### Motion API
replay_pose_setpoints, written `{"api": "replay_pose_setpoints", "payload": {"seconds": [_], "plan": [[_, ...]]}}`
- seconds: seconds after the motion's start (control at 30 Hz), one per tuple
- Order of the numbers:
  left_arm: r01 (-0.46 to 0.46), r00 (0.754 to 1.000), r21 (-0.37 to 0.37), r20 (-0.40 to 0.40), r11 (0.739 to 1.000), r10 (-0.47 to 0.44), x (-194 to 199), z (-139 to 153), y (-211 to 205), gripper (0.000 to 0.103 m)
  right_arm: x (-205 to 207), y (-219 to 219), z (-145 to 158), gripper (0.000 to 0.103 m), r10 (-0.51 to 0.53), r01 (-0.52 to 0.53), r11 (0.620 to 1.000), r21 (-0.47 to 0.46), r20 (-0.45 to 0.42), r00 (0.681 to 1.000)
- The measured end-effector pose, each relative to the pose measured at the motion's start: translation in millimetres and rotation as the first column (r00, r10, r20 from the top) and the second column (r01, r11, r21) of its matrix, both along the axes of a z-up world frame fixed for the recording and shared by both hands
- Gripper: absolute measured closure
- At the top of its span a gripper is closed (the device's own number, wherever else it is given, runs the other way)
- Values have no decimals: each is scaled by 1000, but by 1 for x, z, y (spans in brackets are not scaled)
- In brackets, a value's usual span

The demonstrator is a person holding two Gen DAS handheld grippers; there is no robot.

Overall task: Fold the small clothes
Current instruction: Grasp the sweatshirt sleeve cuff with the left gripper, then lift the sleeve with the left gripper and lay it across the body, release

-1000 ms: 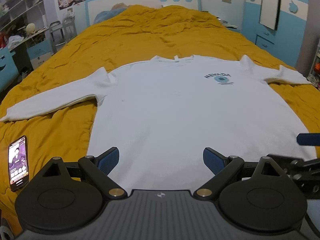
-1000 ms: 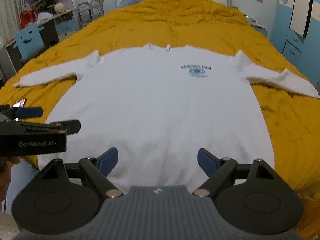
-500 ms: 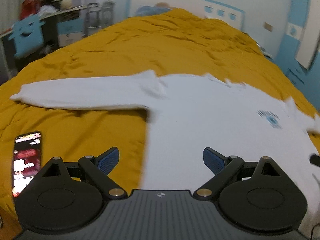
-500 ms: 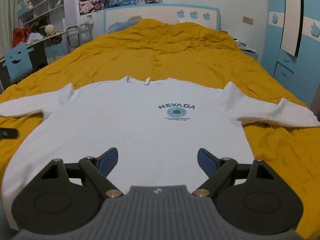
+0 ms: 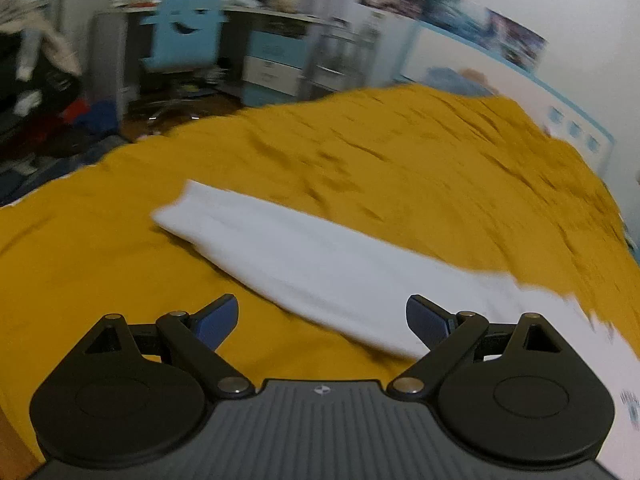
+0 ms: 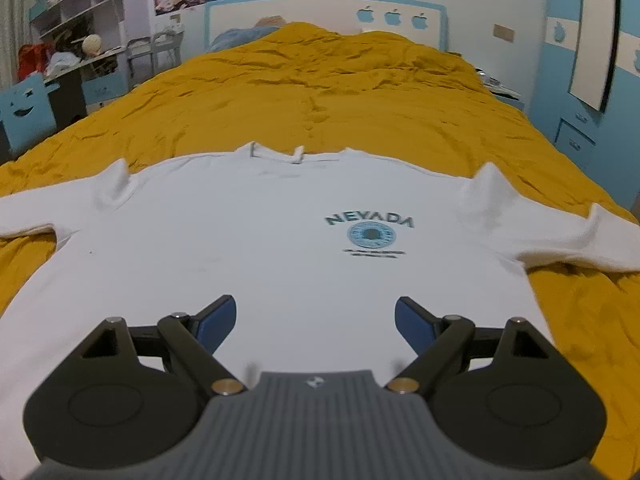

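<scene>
Zero folds done, as far as I can judge: shirt (image 6: pixel 248 248) lies flat, print side up, across the lower half of the right wrist view on the bed (image 6: pixel 340 92), collar toward the top of frame, both sleeves spread out to left and right edges. Left wrist view is blurred; it shows one sleeve (image 5: pixel 304 264) running from mid left toward lower right, cuff at mid left, all of it resting on the yellow cover. Left gripper (image 5: pixel 322 320): jaws spread wide, empty, sitting above the sleeve at bottom centre; can't tell if it touches the cloth. Right gripper (image 6: pixel 314 320): jaws spread wide, empty, over the shirt's lower body at bottom centre, nothing pinched. Likely step in hand: left side lining up on the sleeve for the first fold inward. Left to do, by my read: everything, meaning both sleeves in, sides in, then hem up toward the collar. Desk and blue chair (image 5: pixel 182 40) sit at upper left of the left view, well apart from the work.
</scene>
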State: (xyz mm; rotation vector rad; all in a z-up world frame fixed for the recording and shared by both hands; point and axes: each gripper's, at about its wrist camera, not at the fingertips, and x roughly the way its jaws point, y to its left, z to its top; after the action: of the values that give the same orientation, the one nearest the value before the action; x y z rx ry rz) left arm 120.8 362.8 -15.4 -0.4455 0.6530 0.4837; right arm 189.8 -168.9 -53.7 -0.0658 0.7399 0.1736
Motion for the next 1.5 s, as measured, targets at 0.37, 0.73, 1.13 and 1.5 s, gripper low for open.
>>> {"api": "replay_pose_setpoints", "payload": {"seconds": [0.37,0.73,1.13,1.5], "plan": [[-309,943,-261,40,915,330,-5,-51,121,0,15,29,1,20,0,0,998,-63,6,1000],[-286,939,-277,109,917,326,7,-48,136,97,32,51,-7,21,5,-7,993,-116,-24,1000],[170,929,77,318,982,-186,48,131,-64,97,53,32,-1,34,5,-7,998,-66,-33,999],[625,752,140,155,768,-640,111,82,-310,97,61,-14,17,56,-31,32,995,90,-12,999]]}}
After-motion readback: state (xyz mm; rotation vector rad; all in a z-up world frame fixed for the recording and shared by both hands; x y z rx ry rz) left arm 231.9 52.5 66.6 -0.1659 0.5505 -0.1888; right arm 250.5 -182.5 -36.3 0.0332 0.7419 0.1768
